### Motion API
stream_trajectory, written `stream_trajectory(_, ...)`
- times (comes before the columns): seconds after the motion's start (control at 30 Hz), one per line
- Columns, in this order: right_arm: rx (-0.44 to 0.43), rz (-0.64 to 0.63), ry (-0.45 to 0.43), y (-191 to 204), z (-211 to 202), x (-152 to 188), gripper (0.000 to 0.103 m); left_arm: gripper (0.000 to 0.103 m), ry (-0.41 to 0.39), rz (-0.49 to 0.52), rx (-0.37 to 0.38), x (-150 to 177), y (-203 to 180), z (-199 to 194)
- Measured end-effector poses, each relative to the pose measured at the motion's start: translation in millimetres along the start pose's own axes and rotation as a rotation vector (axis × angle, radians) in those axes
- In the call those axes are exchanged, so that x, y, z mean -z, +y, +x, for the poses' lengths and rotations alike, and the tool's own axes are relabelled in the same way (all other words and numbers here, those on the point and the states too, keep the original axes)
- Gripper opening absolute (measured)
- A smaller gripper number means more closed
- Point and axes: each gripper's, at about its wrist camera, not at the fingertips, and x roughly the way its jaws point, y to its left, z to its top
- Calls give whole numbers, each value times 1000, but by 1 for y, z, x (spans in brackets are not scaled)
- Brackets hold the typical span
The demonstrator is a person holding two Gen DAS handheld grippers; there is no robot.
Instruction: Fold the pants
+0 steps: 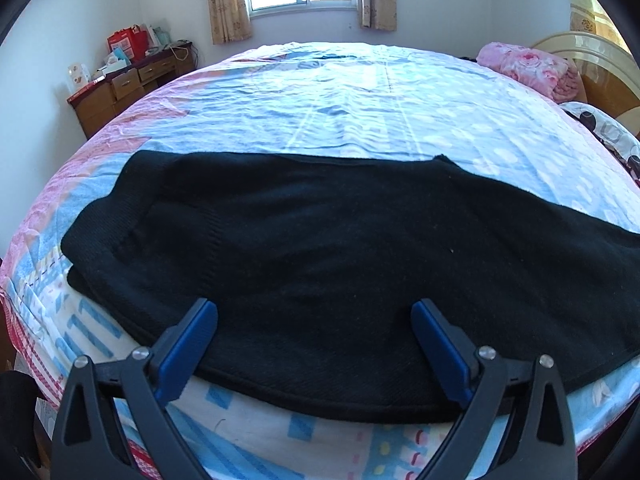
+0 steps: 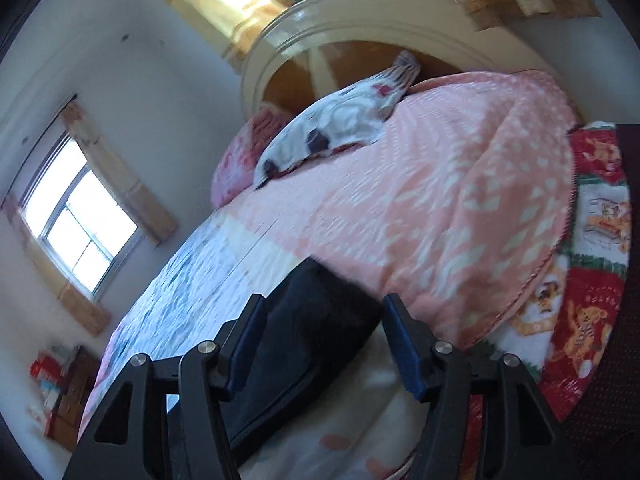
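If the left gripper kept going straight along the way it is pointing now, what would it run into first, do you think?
Most likely the black pants. The left gripper points down at the bed with its jaws wide open and nothing clamped, and the dark fabric fills the space just ahead. How near it lies is unclear.

Left hand-held gripper [image 1: 314,312] hovers wide open over black pants [image 1: 320,256] on the bed [image 1: 360,112].

No text, label, brand or number can be read in either view. The red boxes [image 1: 127,43] on the wooden dresser [image 1: 120,88] at far left carry pale printing too small to make out. The red teddy-bear blanket [image 2: 592,240] at the right edge shows faint pale lettering among its panels, too blurred to read.
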Motion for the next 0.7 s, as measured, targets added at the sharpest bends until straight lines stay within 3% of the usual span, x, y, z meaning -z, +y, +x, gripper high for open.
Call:
stream_trajectory(0.03, -32, -27, 22, 6, 1, 3, 61, 100, 0, 1, 0, 0, 0, 0)
stream_trajectory(0.07, -44, -66, 41, 13, 2, 7, 47, 100, 2, 1, 4, 0, 1, 0)
stream_trajectory(0.1, -39, -93, 55, 17, 4, 10, 25, 100, 3, 0, 8, 0, 1, 0)
stream_trajectory(0.17, -17, -85, 61, 16, 10, 11, 12, 100, 7, -4, 17, -1, 3, -1)
stream_trajectory(0.27, -28, -6, 78, 3, 14, 12, 9, 100, 12, -14, 24, -2, 5, -2)
stream_trajectory(0.37, -17, -114, 56, 30, 2, 12, 7, 100, 9, -33, 50, -4, 7, -7)
stream_trajectory(0.5, -78, -402, 1, 117, -19, 29, 7, 100, -10, -50, 78, -9, 11, -16)
stream_trajectory(0.6, -163, -621, 21, 189, -25, 74, 7, 100, -34, -59, 83, -10, 17, -23)
stream_trajectory(0.7, -237, -823, 88, 246, -17, 142, 7, 100, -44, -65, 105, -11, 24, -27)
